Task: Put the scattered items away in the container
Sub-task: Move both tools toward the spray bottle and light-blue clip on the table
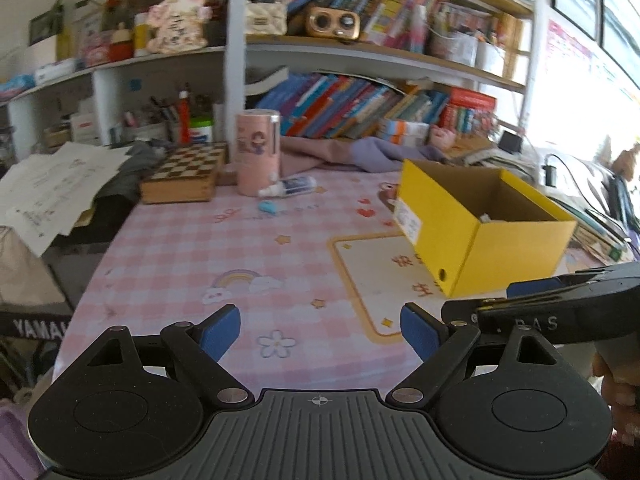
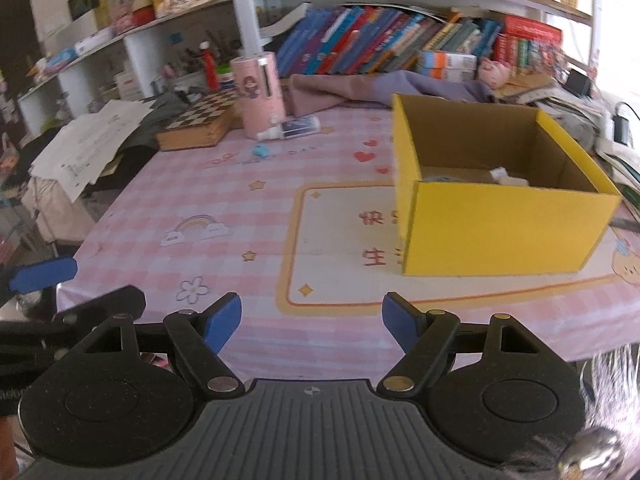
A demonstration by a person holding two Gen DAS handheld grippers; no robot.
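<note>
An open yellow cardboard box stands on the right of the pink checked tablecloth, with a few small items inside. At the far side lie a small white and blue bottle and a little light-blue item, next to an upright pink cylinder. My left gripper hovers open over the near edge with nothing between its blue pads. My right gripper is open and empty too, left of the box; it shows in the left wrist view as a black body.
A wooden chess box sits far left beside loose papers. Purple cloth lies behind the box. Shelves of books back the table. Cables and papers crowd the right edge.
</note>
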